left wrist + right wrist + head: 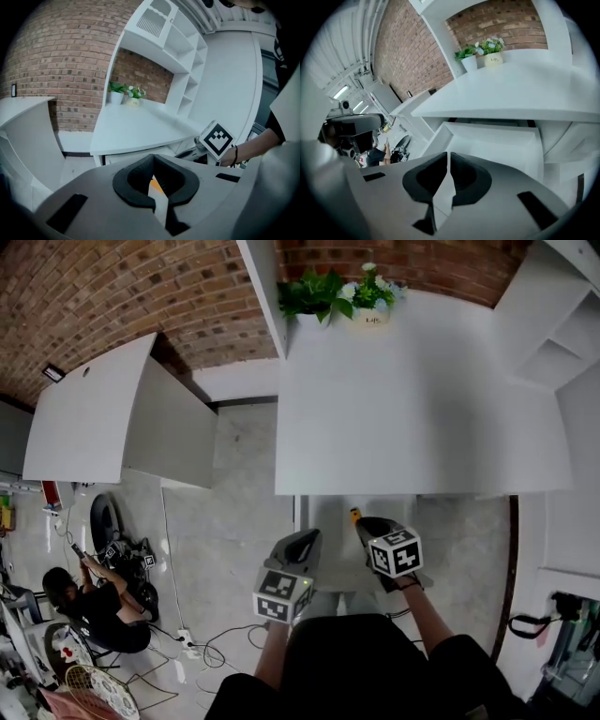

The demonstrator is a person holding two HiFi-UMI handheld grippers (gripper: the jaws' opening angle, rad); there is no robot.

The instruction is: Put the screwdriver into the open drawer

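An open white drawer sticks out from under the front edge of the white desk. The screwdriver shows only as a small orange-yellow tip in the drawer, just beyond my right gripper, which hides the rest. In the left gripper view an orange patch of the screwdriver shows through the hollow behind the jaws. My left gripper hangs over the drawer's left side, jaws shut and empty. The right gripper is shut too, nothing between its pads, above the drawer.
Two potted plants stand at the desk's far edge against a brick wall. A white shelf unit rises at the right. Another white table stands to the left. A person crouches on the floor among cables at the lower left.
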